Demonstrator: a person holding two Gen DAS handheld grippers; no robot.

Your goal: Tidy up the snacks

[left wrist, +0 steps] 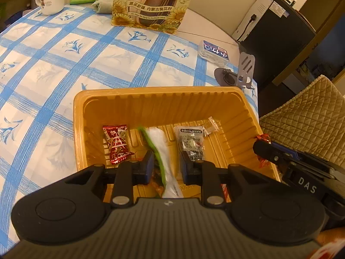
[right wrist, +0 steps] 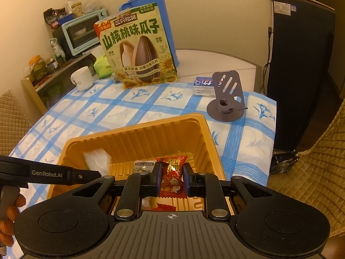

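A yellow plastic tray sits on the blue-checked tablecloth and holds several small snack packets. In the left wrist view a red packet, a white and green packet and a grey clear packet lie in it. My left gripper is open above the tray, with the blurred white and green packet between its fingers. My right gripper is shut on a red snack packet over the tray. It also shows at the tray's right rim in the left wrist view.
A large sunflower seed bag stands at the back with a blue thermos behind it. A white mug, a green tissue pack, a small clear box and a grey phone stand are on the table. Quilted chairs flank it.
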